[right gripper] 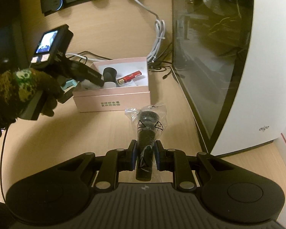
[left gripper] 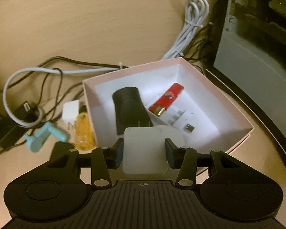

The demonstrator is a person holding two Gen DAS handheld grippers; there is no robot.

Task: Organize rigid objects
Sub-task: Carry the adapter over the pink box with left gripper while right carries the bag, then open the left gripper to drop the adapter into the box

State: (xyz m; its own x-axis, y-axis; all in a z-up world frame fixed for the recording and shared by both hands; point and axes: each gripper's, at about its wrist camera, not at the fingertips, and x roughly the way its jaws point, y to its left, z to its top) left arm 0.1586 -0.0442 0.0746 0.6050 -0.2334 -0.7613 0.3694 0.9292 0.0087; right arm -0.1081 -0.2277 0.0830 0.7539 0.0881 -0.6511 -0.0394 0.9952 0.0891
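A pink open box (left gripper: 236,114) stands on the desk; it also shows in the right wrist view (right gripper: 114,99). Inside lie a black cylinder (left gripper: 129,106), a red lighter-like stick (left gripper: 167,99) and a small metal plug (left gripper: 189,128). My left gripper (left gripper: 144,152) is shut on a white square block (left gripper: 144,152) over the box's near edge. My right gripper (right gripper: 145,157) is shut on a black rod in a clear plastic bag (right gripper: 145,129), held above the desk in front of the box.
Left of the box lie a yellow bottle (left gripper: 83,131), a white plug (left gripper: 71,112), a light blue clip (left gripper: 45,137) and tangled cables (left gripper: 28,95). A bundled white cable (left gripper: 188,30) and a computer case (right gripper: 238,57) stand to the right.
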